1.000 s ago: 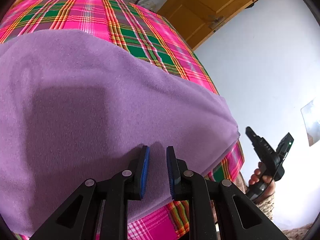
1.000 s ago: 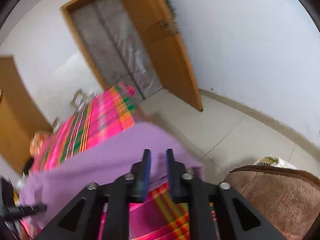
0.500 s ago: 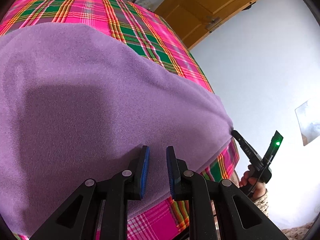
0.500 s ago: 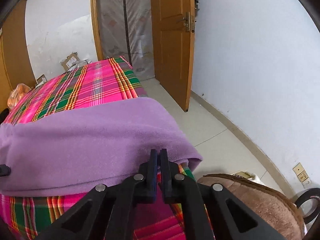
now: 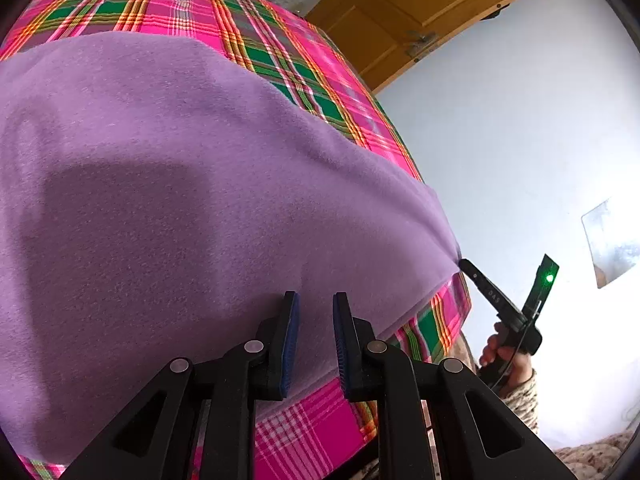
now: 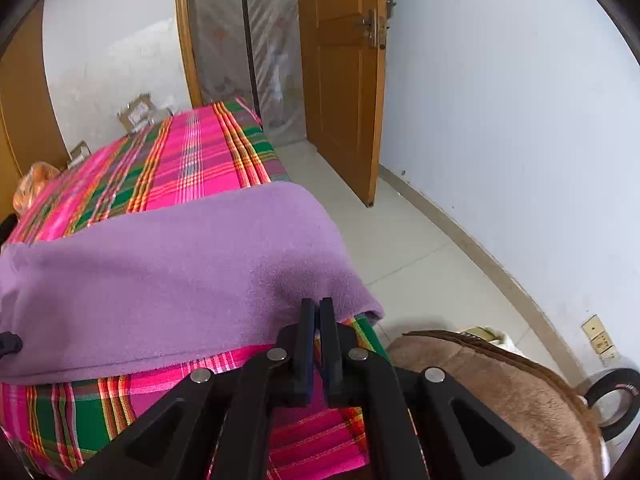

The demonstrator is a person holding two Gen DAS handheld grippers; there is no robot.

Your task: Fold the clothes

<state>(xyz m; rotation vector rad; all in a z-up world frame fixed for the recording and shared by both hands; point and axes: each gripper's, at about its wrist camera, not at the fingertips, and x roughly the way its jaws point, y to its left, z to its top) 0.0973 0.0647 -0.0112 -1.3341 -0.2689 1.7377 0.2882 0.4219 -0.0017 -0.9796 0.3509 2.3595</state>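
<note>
A purple fleece cloth (image 5: 192,208) lies spread across a bed with a pink plaid sheet (image 5: 280,44). My left gripper (image 5: 315,300) hangs open just over the cloth near its front edge, with nothing between its fingers. In the left wrist view a hand holds my right gripper (image 5: 466,268), whose tip meets the cloth's right corner. In the right wrist view my right gripper (image 6: 318,306) is shut on the near corner of the purple cloth (image 6: 180,264), which dimples at the tips. The plaid sheet (image 6: 192,160) stretches away behind it.
An open wooden door (image 6: 344,80) and a tiled floor (image 6: 408,248) lie to the right of the bed. A brown plush seat (image 6: 500,384) and a roll of black tape (image 6: 612,400) sit close at the lower right. Boxes (image 6: 136,114) and an orange bag (image 6: 34,184) stand beyond the bed.
My right gripper swung in to the cloth's right corner and went from open to shut there. The left gripper stayed open over the cloth, shifting only slightly.
</note>
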